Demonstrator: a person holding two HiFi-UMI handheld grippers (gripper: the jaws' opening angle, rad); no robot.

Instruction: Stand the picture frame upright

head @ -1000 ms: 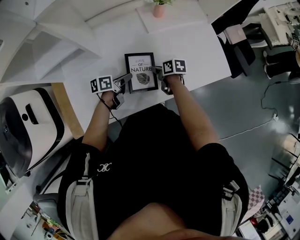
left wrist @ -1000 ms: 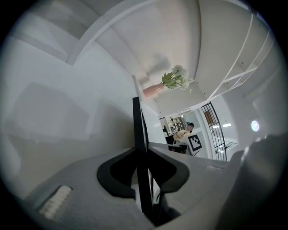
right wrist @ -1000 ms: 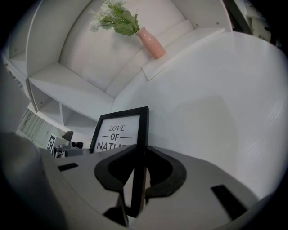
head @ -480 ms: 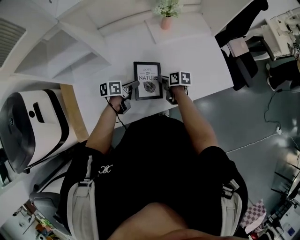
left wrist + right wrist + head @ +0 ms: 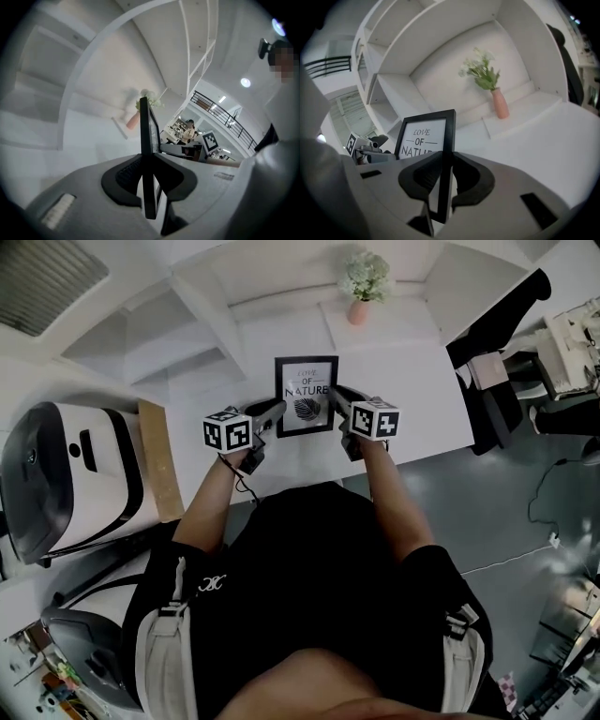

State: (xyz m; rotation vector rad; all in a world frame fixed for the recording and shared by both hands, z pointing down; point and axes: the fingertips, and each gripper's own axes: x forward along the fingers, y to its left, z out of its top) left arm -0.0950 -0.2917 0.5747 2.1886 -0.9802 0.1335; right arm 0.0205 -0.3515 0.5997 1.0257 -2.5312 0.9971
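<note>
Picture frame [image 5: 307, 396] is held between my 2 grippers, over the white surface [image 5: 412, 381] and in front of the pink vase [image 5: 359, 311] of flowers. Left gripper [image 5: 277, 410] pinches the frame's left edge. Its own view shows the black edge running straight up between the jaws, with the pads pressed on either face. Right gripper [image 5: 335, 397] is clamped the same way on the right edge, beside the "LOVE OF NATURE" print, which reads right way up from the head view. In both gripper views the frame looks near vertical, so I judge the tipping-up part largely done. I cannot tell from any view whether the bottom edge touches the surface or hangs above it. No view shows a rear prop, or whether 1 is folded out. Left to do, as I read it: settle the lower edge on the surface, check that it bears its own weight, then ease the grips off 1 at a time. The risk is the frame dropping flat on release.
</note>
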